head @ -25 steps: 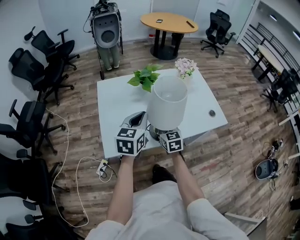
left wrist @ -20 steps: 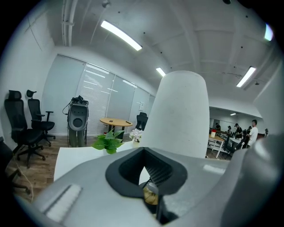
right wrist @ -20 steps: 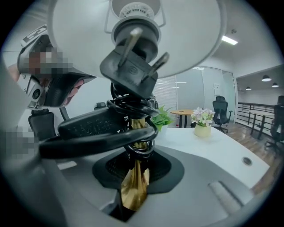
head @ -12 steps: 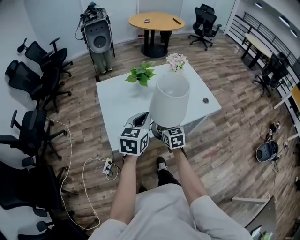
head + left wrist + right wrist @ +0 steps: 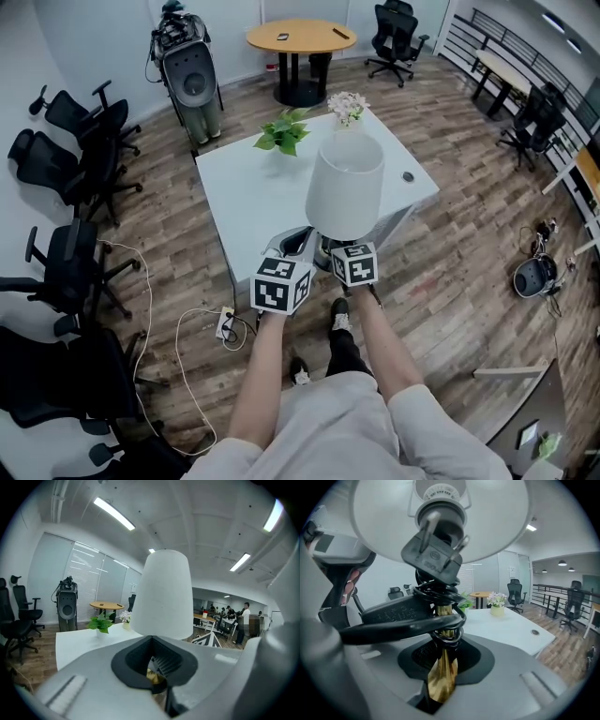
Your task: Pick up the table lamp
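Note:
The table lamp has a white shade [image 5: 345, 192] on a brass stem [image 5: 443, 672], with a black cord [image 5: 440, 606] and its plug [image 5: 436, 557] wound round the stem. It hangs upright in the air at the near edge of the white table [image 5: 244, 187]. Both grippers grip it low down, under the shade. My right gripper [image 5: 334, 249] is shut on the brass stem. My left gripper [image 5: 298, 247] is shut beside it, with a bit of brass [image 5: 154, 679] showing in its jaw hollow and the shade [image 5: 161, 595] rising just ahead. The lamp's base is hidden.
A green plant [image 5: 281, 131] and a pot of pale flowers [image 5: 346, 105] stand on the table's far side. Black office chairs [image 5: 66, 169] line the left. A cable [image 5: 202, 328] lies on the wood floor. A round wooden table [image 5: 300, 37] and a grey machine [image 5: 185, 70] stand beyond.
The person has stepped back from the table with the lamp held in both grippers. The table now sits farther off, and the lamp is at its near edge.

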The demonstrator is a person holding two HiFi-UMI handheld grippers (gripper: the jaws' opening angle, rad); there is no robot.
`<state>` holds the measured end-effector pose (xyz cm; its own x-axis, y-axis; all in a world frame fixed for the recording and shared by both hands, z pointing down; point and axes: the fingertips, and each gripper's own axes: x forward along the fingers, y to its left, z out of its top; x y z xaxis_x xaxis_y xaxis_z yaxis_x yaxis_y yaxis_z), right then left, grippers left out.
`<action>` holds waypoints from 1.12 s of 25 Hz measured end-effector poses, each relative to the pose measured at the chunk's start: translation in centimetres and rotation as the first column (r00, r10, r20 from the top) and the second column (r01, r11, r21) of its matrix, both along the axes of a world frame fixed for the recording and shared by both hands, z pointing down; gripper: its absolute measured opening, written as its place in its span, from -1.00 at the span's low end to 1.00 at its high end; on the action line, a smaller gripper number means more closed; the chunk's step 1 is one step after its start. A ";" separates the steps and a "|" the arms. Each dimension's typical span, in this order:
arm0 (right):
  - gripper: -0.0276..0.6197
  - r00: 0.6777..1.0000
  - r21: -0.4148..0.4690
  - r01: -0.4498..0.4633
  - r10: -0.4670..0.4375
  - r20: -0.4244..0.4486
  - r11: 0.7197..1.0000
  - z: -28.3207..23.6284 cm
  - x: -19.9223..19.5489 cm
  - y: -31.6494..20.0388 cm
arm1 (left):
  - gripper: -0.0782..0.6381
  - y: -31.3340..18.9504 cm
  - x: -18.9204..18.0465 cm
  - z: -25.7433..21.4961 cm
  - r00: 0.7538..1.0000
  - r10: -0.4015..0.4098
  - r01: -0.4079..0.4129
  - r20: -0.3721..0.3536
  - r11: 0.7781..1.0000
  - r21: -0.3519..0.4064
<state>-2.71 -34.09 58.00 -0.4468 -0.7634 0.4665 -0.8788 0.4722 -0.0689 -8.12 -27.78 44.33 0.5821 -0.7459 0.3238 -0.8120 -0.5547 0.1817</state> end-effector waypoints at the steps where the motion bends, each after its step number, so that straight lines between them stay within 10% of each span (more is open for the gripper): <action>1: -0.58 1.000 0.000 0.000 0.000 -0.002 1.000 -0.2 -0.2 0.3 | -0.78 0.4 -0.1 -0.1 1.000 -0.001 0.001 -0.002 1.000 0.000; 28: -0.59 0.991 -0.082 0.132 -0.130 0.025 0.988 0.9 1.6 -9.6 | -0.78 -12.6 -1.6 0.1 0.966 -0.253 0.253 -0.054 0.968 -0.003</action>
